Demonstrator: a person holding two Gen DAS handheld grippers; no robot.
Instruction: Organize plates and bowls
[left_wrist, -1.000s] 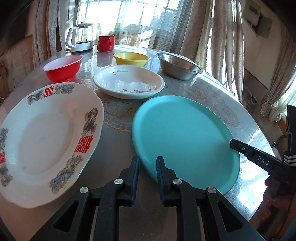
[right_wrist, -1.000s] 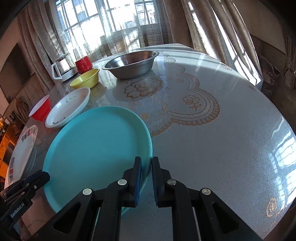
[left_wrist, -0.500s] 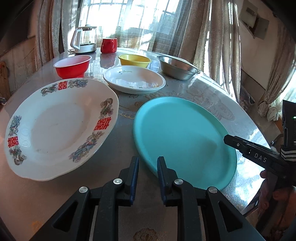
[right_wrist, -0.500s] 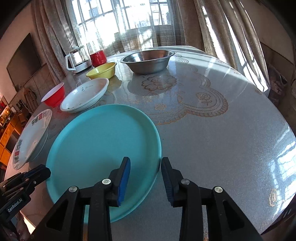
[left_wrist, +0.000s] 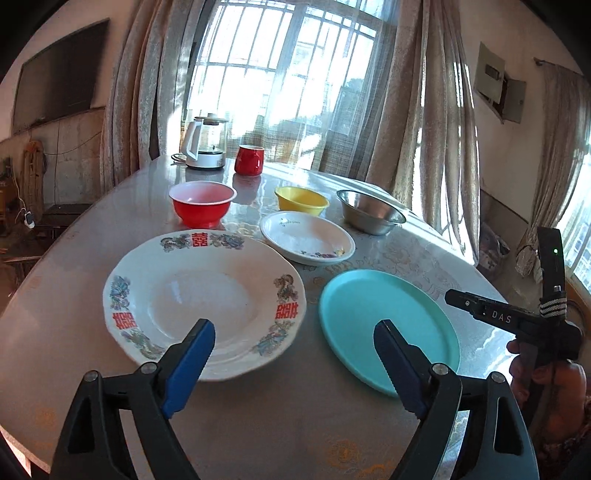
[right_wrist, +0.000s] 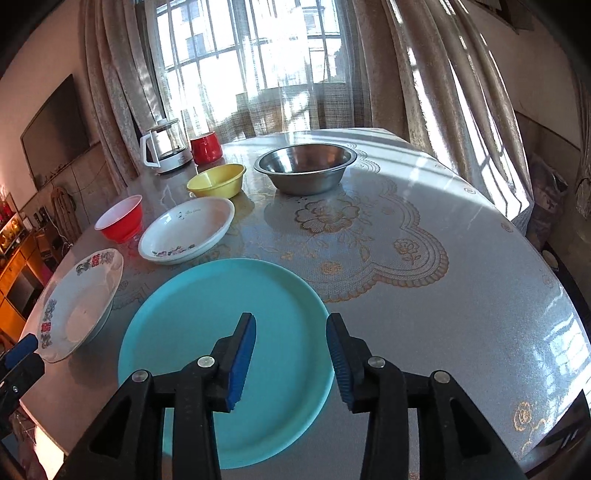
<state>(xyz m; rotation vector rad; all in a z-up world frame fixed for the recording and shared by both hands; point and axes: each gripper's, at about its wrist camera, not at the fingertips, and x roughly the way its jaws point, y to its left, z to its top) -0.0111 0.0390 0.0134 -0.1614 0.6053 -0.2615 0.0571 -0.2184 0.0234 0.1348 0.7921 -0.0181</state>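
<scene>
Right wrist: flat turquoise plate (right_wrist: 207, 317)

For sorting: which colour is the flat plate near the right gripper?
Turquoise plate, clearest in right wrist view.

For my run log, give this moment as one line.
left gripper: open, empty | right gripper: open, empty | teal plate, patterned plate: on table

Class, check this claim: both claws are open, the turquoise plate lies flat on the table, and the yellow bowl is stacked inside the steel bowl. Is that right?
Not quite. The yellow bowl is not inside the steel bowl; it stands beside it on the table, apart, as the right wrist view shows. The rest holds: the left claw and right claw are open, and the turquoise plate lies flat.
</scene>
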